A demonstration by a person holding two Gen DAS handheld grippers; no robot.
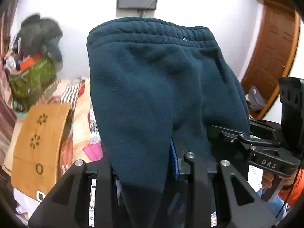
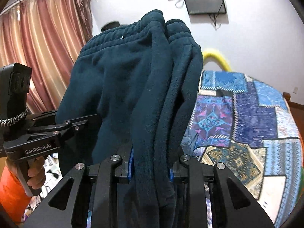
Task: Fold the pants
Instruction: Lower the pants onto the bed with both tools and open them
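Note:
Dark teal fleece pants (image 1: 152,87) hang in the air, held up by both grippers, waistband at the top. My left gripper (image 1: 144,163) is shut on the fabric; a blue pad (image 1: 173,159) shows beside the cloth. My right gripper (image 2: 151,163) is shut on a thick bunch of the pants (image 2: 133,87), blue pads on both sides. Each gripper shows in the other view: the right gripper (image 1: 224,131) at the pants' right edge, the left gripper (image 2: 76,125) at their left edge. The pants hide most of the fingers.
A bed with a blue patchwork quilt (image 2: 247,114) lies at the right. Piled bedding and a brown cushion (image 1: 39,140) lie at the left. Pink curtains (image 2: 38,43), a wooden door (image 1: 273,57) and a wall-mounted screen (image 2: 205,0) surround the space.

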